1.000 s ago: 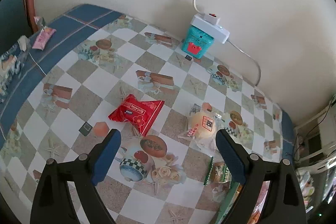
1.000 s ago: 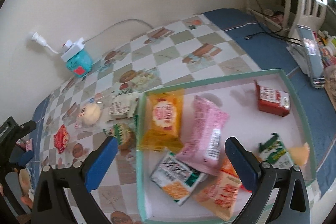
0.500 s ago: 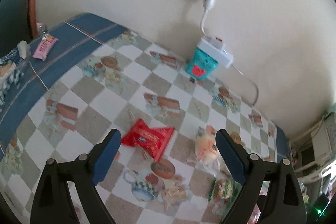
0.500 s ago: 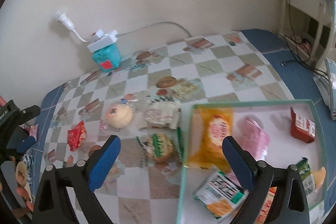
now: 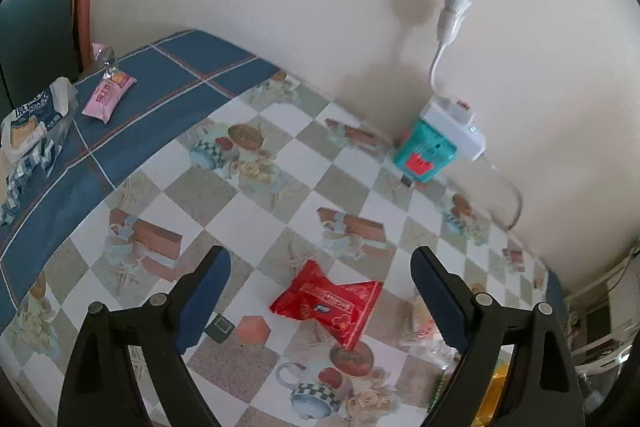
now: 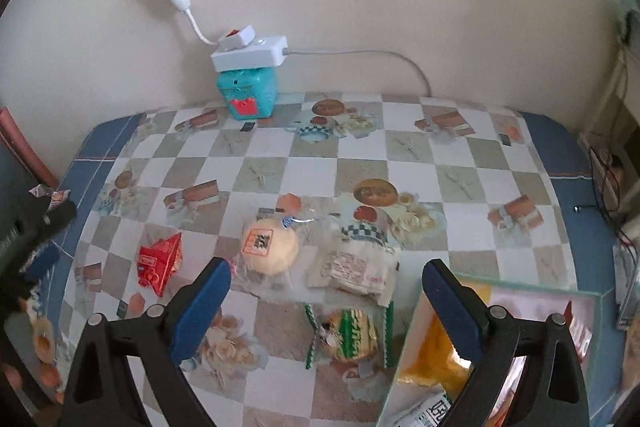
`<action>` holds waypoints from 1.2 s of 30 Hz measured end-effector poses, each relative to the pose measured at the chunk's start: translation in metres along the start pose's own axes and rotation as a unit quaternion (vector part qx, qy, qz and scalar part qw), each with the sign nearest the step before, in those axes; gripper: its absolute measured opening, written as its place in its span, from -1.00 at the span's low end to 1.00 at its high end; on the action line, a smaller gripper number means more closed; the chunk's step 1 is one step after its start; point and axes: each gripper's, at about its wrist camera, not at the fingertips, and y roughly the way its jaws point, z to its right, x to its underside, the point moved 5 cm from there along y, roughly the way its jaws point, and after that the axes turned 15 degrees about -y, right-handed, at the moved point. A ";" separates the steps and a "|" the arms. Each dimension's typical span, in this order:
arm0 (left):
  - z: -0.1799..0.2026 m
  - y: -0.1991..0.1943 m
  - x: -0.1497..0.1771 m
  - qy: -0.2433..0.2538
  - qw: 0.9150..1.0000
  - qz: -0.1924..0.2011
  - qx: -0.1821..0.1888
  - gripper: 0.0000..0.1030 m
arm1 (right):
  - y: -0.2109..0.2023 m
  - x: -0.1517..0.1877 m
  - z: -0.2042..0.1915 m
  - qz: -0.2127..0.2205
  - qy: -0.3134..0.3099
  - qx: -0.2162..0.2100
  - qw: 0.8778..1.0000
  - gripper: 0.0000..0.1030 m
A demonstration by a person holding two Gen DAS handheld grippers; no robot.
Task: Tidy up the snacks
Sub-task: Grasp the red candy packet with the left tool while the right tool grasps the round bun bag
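**We reach for the loose snacks beside the tray**

Both jaws stand wide with nothing between them: our left hand-held gripper (image 5: 320,301) hovers over the red packet (image 5: 328,307), our right hand-held gripper (image 6: 326,301) over the round bun (image 6: 270,247), the pale wrapped snack (image 6: 354,269) and the green-striped packet (image 6: 350,335), all just left of the tray (image 6: 596,297) on the surface (image 6: 312,167). We judge it best to take one packet at a time, straddle its middle, close gently on the crinkly film, then lift clear of the tray's rim.

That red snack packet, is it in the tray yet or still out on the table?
Out. The red snack packet lies on the checked tablecloth, well left of the tray.
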 end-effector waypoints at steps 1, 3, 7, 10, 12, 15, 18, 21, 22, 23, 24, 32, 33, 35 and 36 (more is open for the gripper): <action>-0.001 0.005 0.002 -0.003 1.000 -0.006 -0.003 0.78 | 0.002 -0.004 -0.001 -0.003 -0.002 0.001 1.000 0.90; -0.004 0.019 0.007 -0.010 1.000 -0.025 -0.010 0.78 | 0.008 -0.012 -0.003 -0.012 -0.009 0.007 1.000 0.91; -0.002 0.043 0.021 0.003 0.999 -0.048 -0.023 0.78 | 0.033 -0.013 -0.003 -0.046 -0.001 0.001 0.999 0.91; 0.003 0.056 0.026 0.017 0.998 -0.060 -0.021 0.78 | 0.052 -0.010 -0.004 -0.061 0.003 -0.003 0.998 0.91; 0.006 0.062 0.029 0.034 0.997 -0.067 -0.022 0.78 | 0.063 -0.009 -0.006 -0.068 0.009 -0.010 0.998 0.91; 0.008 0.072 0.032 0.051 0.996 -0.070 -0.031 0.78 | 0.077 -0.010 -0.010 -0.076 0.009 -0.017 0.997 0.91; 0.008 0.081 0.036 0.068 0.994 -0.080 -0.037 0.78 | 0.089 -0.011 -0.015 -0.083 0.007 -0.021 0.996 0.91; 0.007 0.090 0.039 0.083 0.992 -0.085 -0.050 0.78 | 0.100 -0.011 -0.018 -0.091 0.014 -0.027 0.995 0.91; 0.006 0.093 0.040 0.084 0.991 -0.086 -0.053 0.78 | 0.103 -0.010 -0.020 -0.093 0.014 -0.029 0.995 0.91; 0.004 0.096 0.041 0.085 0.991 -0.090 -0.056 0.78 | 0.105 -0.010 -0.021 -0.095 0.013 -0.031 0.995 0.91; 0.003 0.098 0.042 0.087 0.990 -0.093 -0.057 0.78 | 0.108 -0.010 -0.023 -0.097 0.012 -0.033 0.995 0.91; 0.002 0.106 0.049 0.101 0.987 -0.107 -0.061 0.77 | 0.125 -0.007 -0.036 -0.112 0.008 -0.038 0.993 0.88; 0.003 0.106 0.050 0.105 0.987 -0.110 -0.060 0.77 | 0.128 -0.006 -0.037 -0.115 0.009 -0.037 0.993 0.88; 0.004 0.106 0.051 0.109 0.986 -0.113 -0.059 0.73 | 0.132 -0.004 -0.037 -0.119 0.012 -0.038 0.992 0.76; 0.004 0.107 0.052 0.110 0.985 -0.115 -0.059 0.65 | 0.132 -0.004 -0.038 -0.119 0.012 -0.038 0.992 0.71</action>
